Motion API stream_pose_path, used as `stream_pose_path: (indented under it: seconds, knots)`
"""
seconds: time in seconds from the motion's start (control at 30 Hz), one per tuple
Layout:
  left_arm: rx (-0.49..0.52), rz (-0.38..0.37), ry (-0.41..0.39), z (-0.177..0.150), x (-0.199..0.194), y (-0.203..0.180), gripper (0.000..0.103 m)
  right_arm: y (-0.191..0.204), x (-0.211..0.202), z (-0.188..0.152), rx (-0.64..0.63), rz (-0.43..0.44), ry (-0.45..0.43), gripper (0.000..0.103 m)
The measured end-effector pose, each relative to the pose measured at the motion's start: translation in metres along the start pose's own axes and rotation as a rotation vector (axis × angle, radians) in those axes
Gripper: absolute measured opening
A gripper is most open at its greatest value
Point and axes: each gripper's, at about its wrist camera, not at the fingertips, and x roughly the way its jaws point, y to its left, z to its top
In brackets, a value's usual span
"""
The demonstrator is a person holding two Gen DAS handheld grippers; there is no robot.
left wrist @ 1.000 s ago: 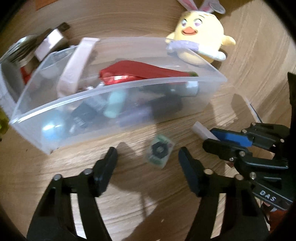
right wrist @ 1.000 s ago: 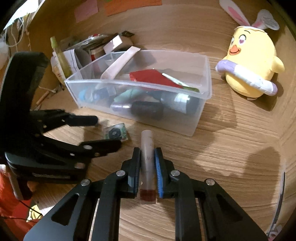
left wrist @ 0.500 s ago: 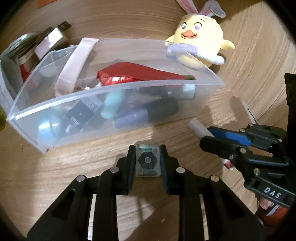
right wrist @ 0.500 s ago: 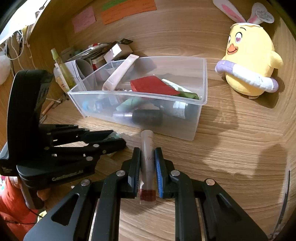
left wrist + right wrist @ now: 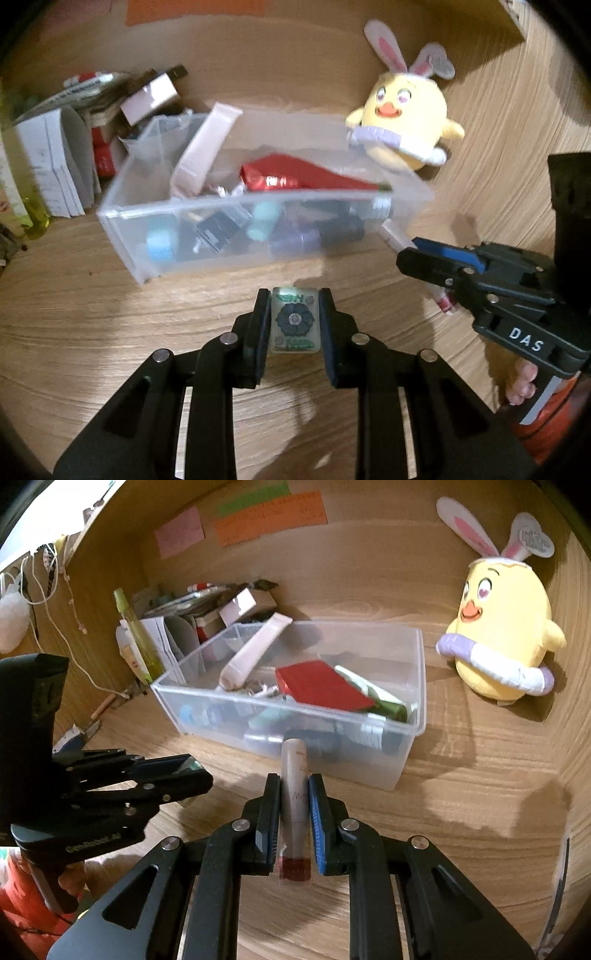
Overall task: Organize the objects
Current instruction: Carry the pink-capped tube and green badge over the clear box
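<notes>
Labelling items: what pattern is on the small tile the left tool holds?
A dark green flower on the clear tile, best in the left wrist view.

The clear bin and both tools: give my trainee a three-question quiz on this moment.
1. True or false: the left tool is shut on a small flat packet with a dark flower print.
2. What does the right tool hold?
A. a red pouch
B. a slim white tube with a red end
C. a yellow plush chick
3. Fill in: the pale pink tube leans on the clear bin's ____ and sticks out above it.

Key:
1. True.
2. B; the white tube is pinched between the pads, while the red pouch lies in the bin and the plush chick stands on the desk beside it.
3. rim.
</notes>
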Motion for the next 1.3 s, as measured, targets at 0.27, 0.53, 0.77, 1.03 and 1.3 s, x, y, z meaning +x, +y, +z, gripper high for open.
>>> stream_pose_path:
  seconds: [0.27, 0.53, 0.77, 1.03, 1.3]
  knots:
    - [0.002, 0.013, -0.088, 0.021, -0.024, 0.002, 0.024, 0.009, -0.015, 0.02, -0.02, 0.004, -0.072, 0.014]
    - [-0.009, 0.017, -0.166, 0.05, -0.039, 0.013, 0.024, 0.015, -0.025, 0.048, -0.064, -0.024, -0.143, 0.014]
    - [-0.002, 0.015, -0.189, 0.069, -0.039, 0.021, 0.024, 0.014, -0.025, 0.08, -0.094, -0.04, -0.184, 0.014]
    - [-0.008, -0.001, -0.16, 0.085, -0.015, 0.03, 0.024, 0.007, -0.006, 0.097, -0.105, -0.059, -0.149, 0.014]
    - [-0.001, 0.01, -0.093, 0.091, 0.018, 0.037, 0.024, -0.012, 0.035, 0.1, -0.07, -0.068, -0.054, 0.014]
